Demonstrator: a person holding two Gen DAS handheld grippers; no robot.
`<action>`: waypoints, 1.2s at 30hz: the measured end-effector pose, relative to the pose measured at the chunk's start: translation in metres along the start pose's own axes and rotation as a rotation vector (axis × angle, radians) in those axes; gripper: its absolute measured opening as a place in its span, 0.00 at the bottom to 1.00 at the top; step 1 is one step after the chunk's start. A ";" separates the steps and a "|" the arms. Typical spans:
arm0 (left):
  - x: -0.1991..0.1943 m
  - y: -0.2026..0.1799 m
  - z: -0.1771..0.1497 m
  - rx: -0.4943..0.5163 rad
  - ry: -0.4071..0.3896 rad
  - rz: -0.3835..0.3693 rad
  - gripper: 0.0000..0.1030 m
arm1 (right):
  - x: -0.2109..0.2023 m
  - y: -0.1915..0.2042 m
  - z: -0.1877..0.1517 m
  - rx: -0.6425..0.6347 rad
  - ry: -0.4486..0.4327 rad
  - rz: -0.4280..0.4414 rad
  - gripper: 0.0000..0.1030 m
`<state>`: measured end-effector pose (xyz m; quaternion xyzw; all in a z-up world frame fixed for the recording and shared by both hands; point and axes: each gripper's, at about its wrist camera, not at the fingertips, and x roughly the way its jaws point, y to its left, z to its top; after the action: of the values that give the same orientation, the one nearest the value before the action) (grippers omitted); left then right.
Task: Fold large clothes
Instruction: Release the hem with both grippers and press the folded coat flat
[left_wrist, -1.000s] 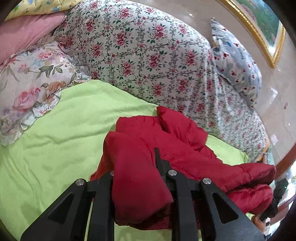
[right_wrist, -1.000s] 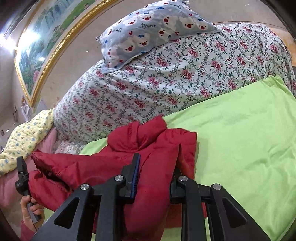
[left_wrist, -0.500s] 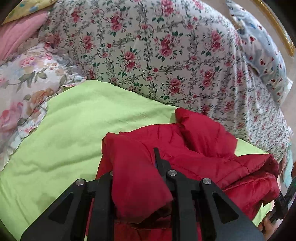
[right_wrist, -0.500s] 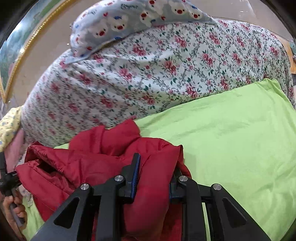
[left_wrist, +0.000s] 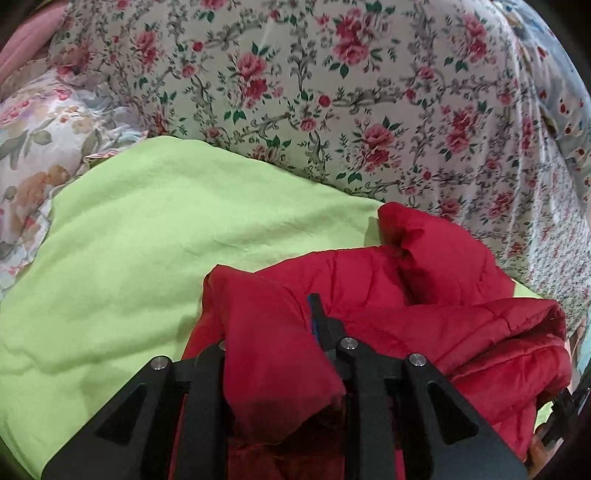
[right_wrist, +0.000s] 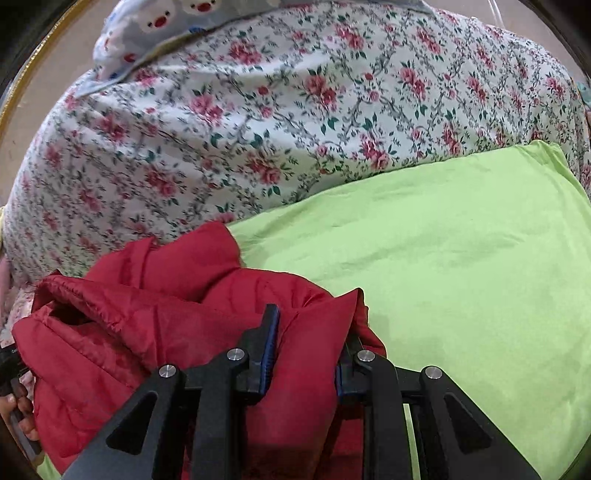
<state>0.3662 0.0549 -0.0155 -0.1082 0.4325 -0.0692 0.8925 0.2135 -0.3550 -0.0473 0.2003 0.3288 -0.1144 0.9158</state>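
Puffy red quilted jacket (left_wrist: 424, 306) feels soft, light and slippery to me, so my left gripper (left_wrist: 277, 332) and right gripper (right_wrist: 308, 332) each pinch a thick bunch of it, though the left jaws have just been loosening a little.

A plain deep-red quilted jacket (left_wrist: 424, 295) lies on a bright lime-green sheet (left_wrist: 147, 229), backed by a white quilt (right_wrist: 277, 129) printed with pink-red roses and dark green leaves. A grey-blue pillow (right_wrist: 166, 22) carries white animal faces with red noses. Another pillow (left_wrist: 33, 147) shows pastel blooms. The gripper fingers (right_wrist: 269, 328) are black with blue pads.
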 end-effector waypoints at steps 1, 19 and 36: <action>0.005 0.000 0.002 -0.002 0.005 0.003 0.20 | 0.004 0.000 0.000 -0.001 0.004 -0.006 0.21; -0.054 0.010 -0.013 -0.021 -0.078 -0.053 0.41 | 0.040 0.000 0.001 0.014 0.049 -0.023 0.21; -0.045 -0.054 -0.065 0.248 0.003 -0.019 0.46 | 0.026 0.001 0.006 0.040 0.021 0.011 0.31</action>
<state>0.2854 0.0033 -0.0070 -0.0010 0.4208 -0.1307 0.8977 0.2365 -0.3588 -0.0601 0.2215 0.3350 -0.1137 0.9087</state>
